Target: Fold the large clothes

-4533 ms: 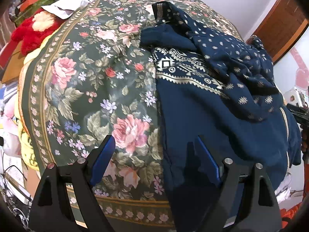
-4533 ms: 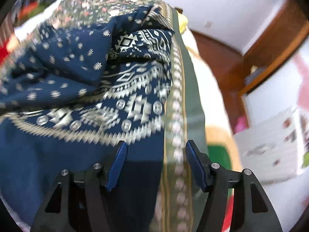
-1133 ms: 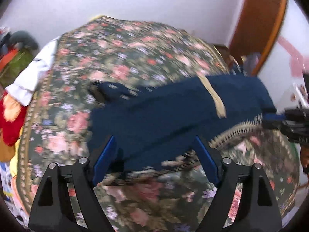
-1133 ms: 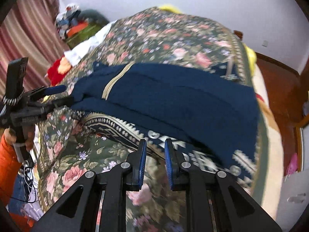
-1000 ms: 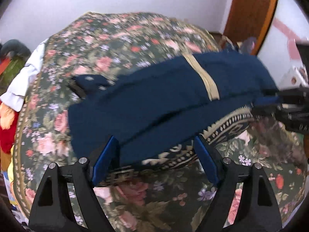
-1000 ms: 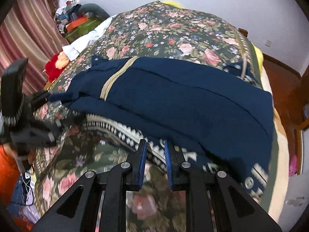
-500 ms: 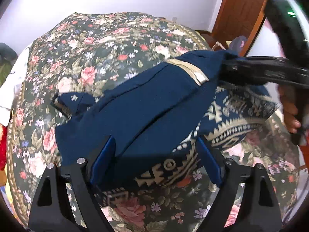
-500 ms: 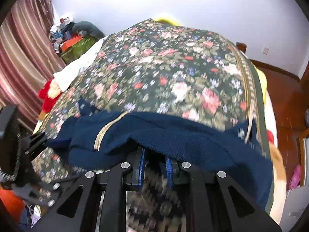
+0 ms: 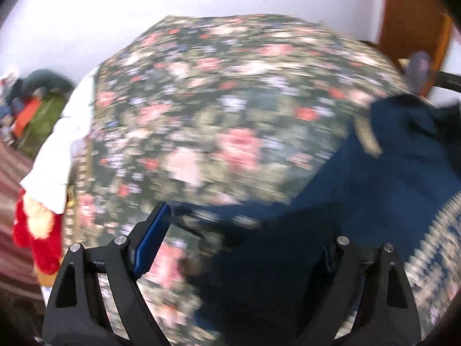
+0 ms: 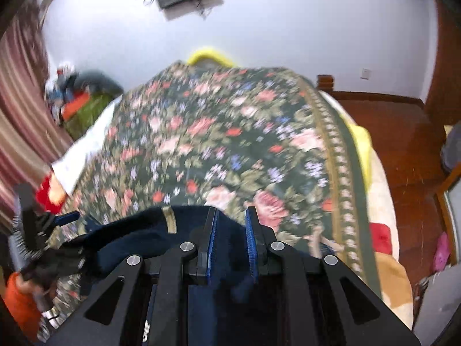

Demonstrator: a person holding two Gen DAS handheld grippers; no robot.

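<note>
You have swung the navy garment (image 9: 374,190) off the middle of the bed, so most of the floral bedspread (image 9: 224,109) that it covered a second ago now lies bare. Your right gripper (image 10: 230,230), which earlier stood wide apart over the cloth, is now pinched on a navy fold. Your left gripper (image 9: 239,245) has just been opening its jaws a little wider, with cloth lying beneath them.
</note>
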